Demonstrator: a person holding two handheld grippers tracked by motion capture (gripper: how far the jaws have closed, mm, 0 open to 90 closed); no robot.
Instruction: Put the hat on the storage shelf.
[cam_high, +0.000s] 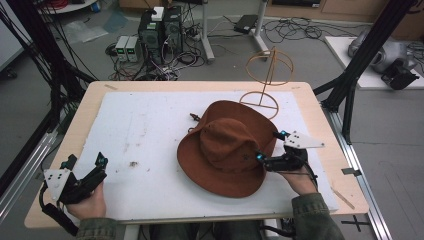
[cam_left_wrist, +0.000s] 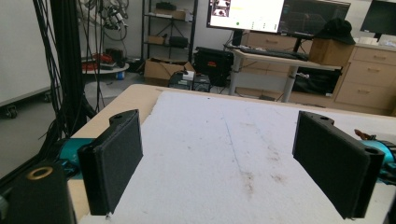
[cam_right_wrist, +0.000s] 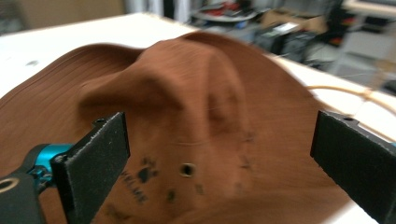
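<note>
A brown brimmed hat (cam_high: 225, 145) lies crown up on the white board (cam_high: 140, 130), right of the middle. Behind it, at the far edge, stands a thin wire hat stand (cam_high: 267, 75) with a round hoop. My right gripper (cam_high: 270, 146) is at the hat's right brim, open, its jaws wide on either side of the crown (cam_right_wrist: 187, 102) without touching it. Near the front left corner, my left gripper (cam_high: 86, 161) rests in a hand, open and empty, and its pads (cam_left_wrist: 116, 163) frame bare board (cam_left_wrist: 224, 140).
The wooden table (cam_high: 85, 100) ends close to the board on all sides. Black frame posts (cam_high: 365, 55) rise at the right, and cables hang at the left. Computers and tangled wires (cam_high: 160, 35) sit on the floor beyond the far edge. Faint brown stains (cam_high: 134, 163) mark the board.
</note>
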